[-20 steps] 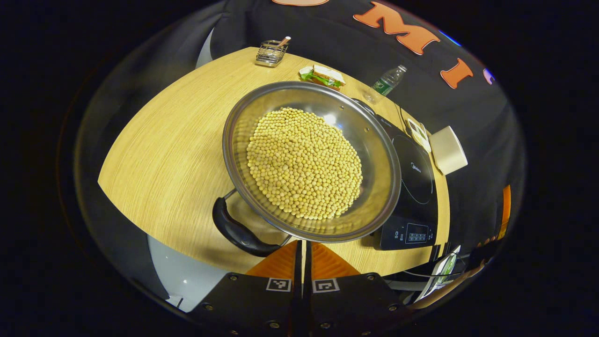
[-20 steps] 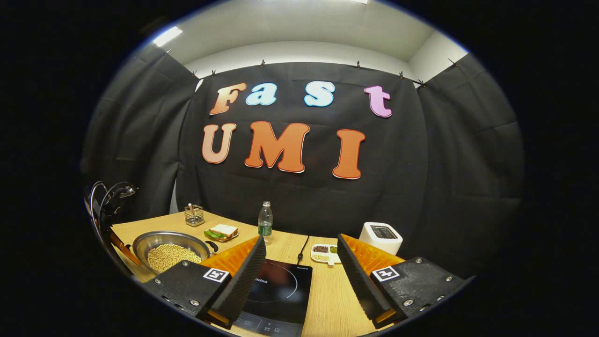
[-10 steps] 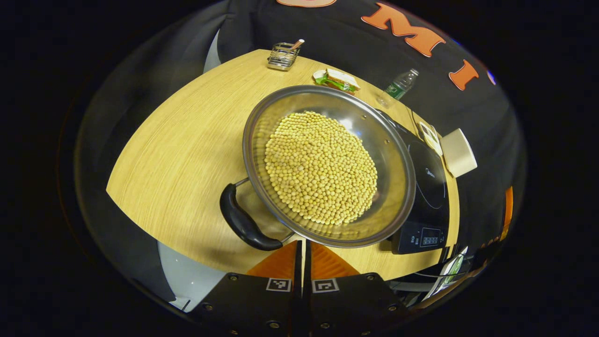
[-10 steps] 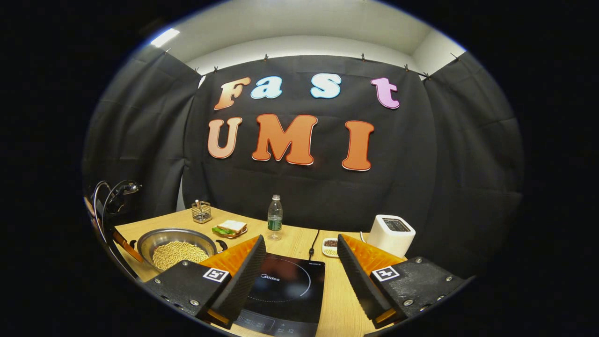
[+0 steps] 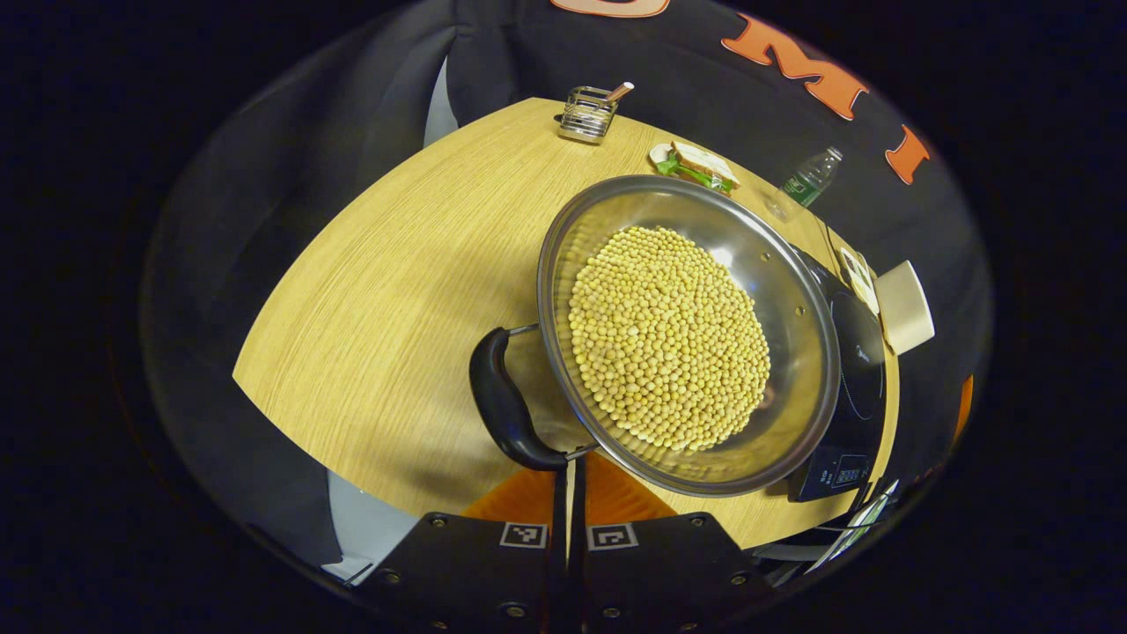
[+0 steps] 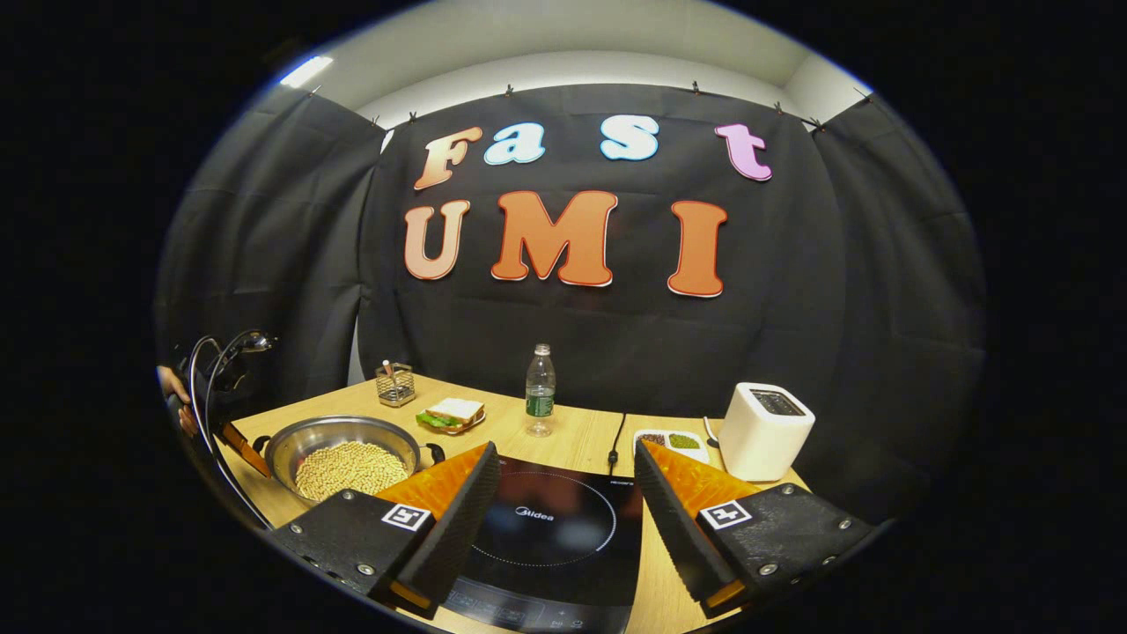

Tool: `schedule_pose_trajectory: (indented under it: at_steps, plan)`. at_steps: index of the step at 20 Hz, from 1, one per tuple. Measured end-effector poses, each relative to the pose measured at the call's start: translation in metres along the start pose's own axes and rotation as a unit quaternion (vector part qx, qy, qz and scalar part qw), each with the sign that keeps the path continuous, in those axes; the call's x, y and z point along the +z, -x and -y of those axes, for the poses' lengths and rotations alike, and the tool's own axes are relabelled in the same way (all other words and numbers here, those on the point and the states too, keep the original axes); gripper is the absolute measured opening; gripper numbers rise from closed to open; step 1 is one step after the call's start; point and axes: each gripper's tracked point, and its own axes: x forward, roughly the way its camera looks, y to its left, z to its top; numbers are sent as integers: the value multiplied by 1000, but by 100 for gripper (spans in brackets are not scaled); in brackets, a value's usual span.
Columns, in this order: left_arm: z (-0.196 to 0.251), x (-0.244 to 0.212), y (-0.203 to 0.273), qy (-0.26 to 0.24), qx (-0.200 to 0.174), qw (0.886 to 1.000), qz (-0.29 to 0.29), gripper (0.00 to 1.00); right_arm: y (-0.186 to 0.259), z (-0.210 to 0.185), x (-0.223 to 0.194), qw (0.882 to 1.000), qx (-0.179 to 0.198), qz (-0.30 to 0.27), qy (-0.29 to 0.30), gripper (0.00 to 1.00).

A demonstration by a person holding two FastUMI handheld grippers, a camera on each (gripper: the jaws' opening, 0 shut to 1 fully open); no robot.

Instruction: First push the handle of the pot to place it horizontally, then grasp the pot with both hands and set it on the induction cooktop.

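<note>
Wide bare stretch of light wooden desk lies left of the steel pot of yellow beans, nothing on it. On the pot's other side the flat black induction cooktop sits close, top bare. Behind stand a wire basket, sandwich plate, clear water bottle, divided white dish and white toaster, crowding the far edge.
</note>
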Motion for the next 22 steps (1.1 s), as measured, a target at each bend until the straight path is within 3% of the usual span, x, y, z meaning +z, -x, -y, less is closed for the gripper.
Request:
schedule_pose_trajectory:
  at_steps: [15,22]
  plan:
    - [-45,69,-21,-85,73,990,83,2,-26,-51,-38,996,50,-63,-25,96]
    - [-52,99,-33,-119,76,982,124,2,-36,-83,-65,989,84,-119,-37,96]
